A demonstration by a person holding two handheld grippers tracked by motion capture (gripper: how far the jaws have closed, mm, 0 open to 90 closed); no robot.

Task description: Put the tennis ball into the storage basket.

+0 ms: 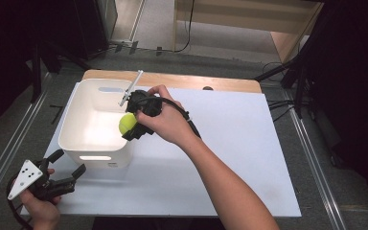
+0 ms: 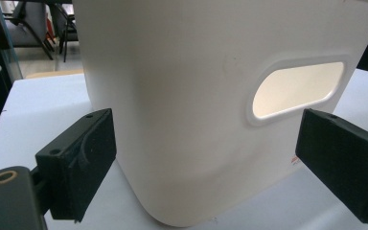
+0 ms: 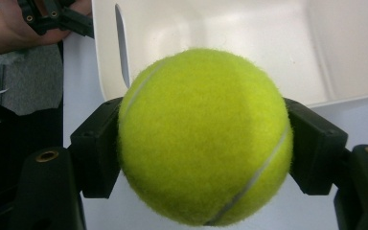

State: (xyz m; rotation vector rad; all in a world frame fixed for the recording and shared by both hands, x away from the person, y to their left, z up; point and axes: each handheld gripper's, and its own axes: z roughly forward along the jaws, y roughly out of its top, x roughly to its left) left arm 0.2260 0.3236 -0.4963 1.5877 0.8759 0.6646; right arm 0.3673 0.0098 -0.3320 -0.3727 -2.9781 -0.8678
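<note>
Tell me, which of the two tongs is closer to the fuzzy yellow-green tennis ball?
The right. The right tongs are clamped on the fuzzy yellow-green tennis ball at the rim of the white plastic bin. The left tongs hover open outside the bin's near corner.

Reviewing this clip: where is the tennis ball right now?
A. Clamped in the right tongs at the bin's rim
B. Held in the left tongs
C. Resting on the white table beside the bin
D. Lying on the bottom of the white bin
A: the right tongs press on both sides of the ball, which hangs at the rim of the bin; the left tongs stand open in front of the bin's near wall.
</note>
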